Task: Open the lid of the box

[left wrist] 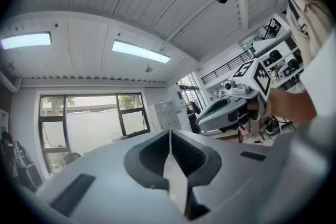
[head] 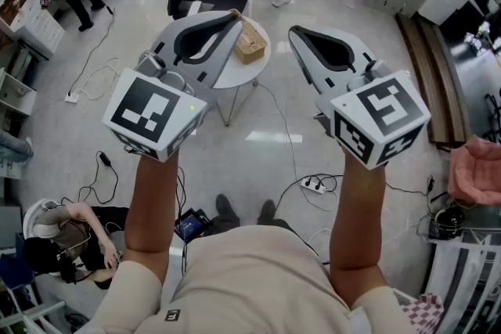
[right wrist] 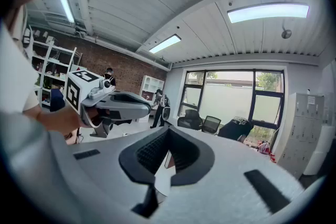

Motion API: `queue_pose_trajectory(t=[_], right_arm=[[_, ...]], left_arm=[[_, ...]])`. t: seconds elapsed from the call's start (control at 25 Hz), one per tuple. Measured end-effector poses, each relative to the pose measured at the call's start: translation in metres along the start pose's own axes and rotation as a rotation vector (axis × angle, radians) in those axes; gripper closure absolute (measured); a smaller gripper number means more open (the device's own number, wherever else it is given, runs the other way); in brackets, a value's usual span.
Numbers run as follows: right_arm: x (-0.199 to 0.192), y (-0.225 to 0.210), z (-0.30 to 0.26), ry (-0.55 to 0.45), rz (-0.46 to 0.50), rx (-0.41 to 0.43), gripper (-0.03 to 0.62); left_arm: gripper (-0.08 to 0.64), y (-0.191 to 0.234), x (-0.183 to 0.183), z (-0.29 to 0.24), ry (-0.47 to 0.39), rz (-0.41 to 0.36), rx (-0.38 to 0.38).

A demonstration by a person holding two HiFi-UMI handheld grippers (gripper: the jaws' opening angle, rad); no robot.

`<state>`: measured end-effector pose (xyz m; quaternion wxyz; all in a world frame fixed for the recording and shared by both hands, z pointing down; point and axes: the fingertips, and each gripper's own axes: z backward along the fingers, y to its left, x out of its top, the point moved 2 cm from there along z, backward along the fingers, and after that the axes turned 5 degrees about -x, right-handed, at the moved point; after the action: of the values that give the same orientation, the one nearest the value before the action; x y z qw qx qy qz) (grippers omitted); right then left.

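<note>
Cardboard box (head: pixel 250 43) sits on a small round white counter (head: pixel 228 77) straight ahead of the person, near the counter's far right edge. Its top looks closed, though it is small in the picture. Only the head view shows the box and the counter. There the tip of the left tool (head: pixel 233 16) overlaps the box's left edge in the picture, while the right tool (head: pixel 294 33) is off to the box's right. Both are held up close to the camera on bare forearms.

Neither gripper view shows the box. Both look out level across the room, at a white panelled ceiling with long lights (left wrist: pixel 140 52) and a wall of windows (right wrist: pixel 240 96). Each gripper view also catches the other tool off to one side, with its marker cube (left wrist: pixel 257 75).

The left gripper view shows its jaws pressed together, with only a thin seam between them and nothing gripped. The right gripper view shows the same: jaws fully together and empty. Neither tool touches the box or the counter.

On the grey floor (head: pixel 258 138) below, a power strip (head: pixel 313 184) lies among loose cables.
</note>
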<state>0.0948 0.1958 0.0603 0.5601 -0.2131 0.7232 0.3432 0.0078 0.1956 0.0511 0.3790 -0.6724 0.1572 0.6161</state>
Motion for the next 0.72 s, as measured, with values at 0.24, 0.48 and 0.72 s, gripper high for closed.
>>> queue_pose_trajectory(t=[0.24,0.48,0.72], right_arm=[[0.003,0.007,-0.01,0.005,-0.003,-0.007,0.601],[0.002,0.013,-0.023,0.013,-0.007,-0.012,0.601],[-0.001,0.021,-0.036,0.023,-0.02,-0.021,0.601]], left_arm=[[0.548,0.012,-0.001,0.009,0.036,0.024,0.013],[0.548,0.024,-0.006,0.013,0.009,0.019,0.0],[0.548,0.035,-0.017,0.02,-0.006,0.016,-0.015]])
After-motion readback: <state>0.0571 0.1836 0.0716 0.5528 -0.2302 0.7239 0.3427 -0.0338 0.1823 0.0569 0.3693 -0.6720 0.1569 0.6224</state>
